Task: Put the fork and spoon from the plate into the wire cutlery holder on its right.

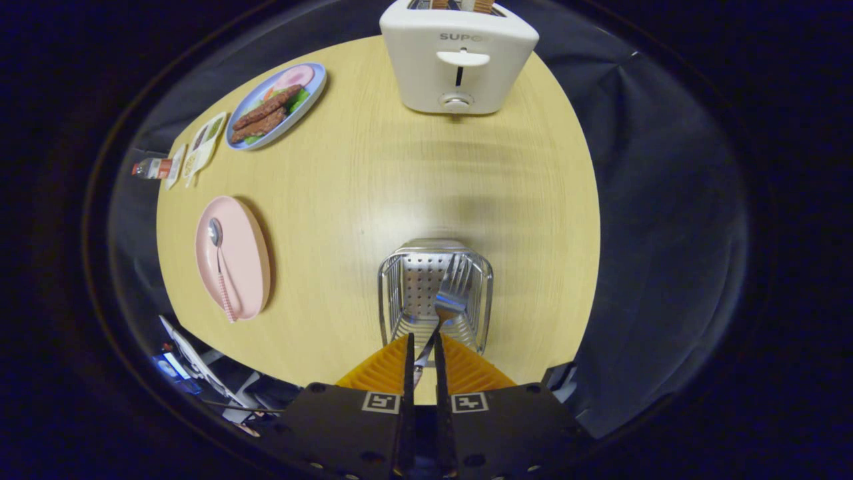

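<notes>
The fingers (421, 347) were clamped on the handle of the stiff, slippery metal fork (450, 293), its tines over the wire cutlery holder (400, 293). The light pink-handled spoon (220, 267) lay on the pink plate (250, 267), best taken mid-handle.

Surface: a light wood-grain table (373, 167).
Far edge: a white toaster (458, 57) stands upright on it.
Far left: a blue plate (318, 85) with food.
Left edge, beside the blue plate: small sachets (203, 147) lying flat, one partly over the table's edge.
Left, nearer: a pink plate (250, 257) bearing a spoon (218, 260).
Near middle: the wire cutlery holder (413, 280), standing just ahead of the gripper (422, 343), well apart from the pink plate.
</notes>
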`<action>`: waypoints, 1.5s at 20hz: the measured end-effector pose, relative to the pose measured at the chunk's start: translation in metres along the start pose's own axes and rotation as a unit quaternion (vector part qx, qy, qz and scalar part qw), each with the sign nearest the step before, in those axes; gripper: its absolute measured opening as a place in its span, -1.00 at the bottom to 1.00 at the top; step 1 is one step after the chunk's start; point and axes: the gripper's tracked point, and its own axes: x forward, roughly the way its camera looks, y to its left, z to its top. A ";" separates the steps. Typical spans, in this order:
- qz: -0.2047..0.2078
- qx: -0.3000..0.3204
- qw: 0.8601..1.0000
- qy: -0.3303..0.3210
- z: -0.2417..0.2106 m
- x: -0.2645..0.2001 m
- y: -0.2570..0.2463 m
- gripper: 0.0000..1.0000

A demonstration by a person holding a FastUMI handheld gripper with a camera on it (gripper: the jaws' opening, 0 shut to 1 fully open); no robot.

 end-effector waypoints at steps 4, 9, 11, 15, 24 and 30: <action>0.020 0.003 1.000 0.009 -0.001 0.011 0.005 -0.92; 0.019 0.018 1.000 0.014 0.009 0.022 0.003 -0.94; 0.020 0.023 0.999 0.020 0.010 0.031 0.003 -0.90; 0.027 0.015 0.999 0.029 0.015 0.034 0.005 -0.98; 0.012 0.019 0.999 0.042 0.022 0.047 0.004 -0.98; 0.019 -0.009 1.000 0.018 0.028 0.050 0.003 -0.98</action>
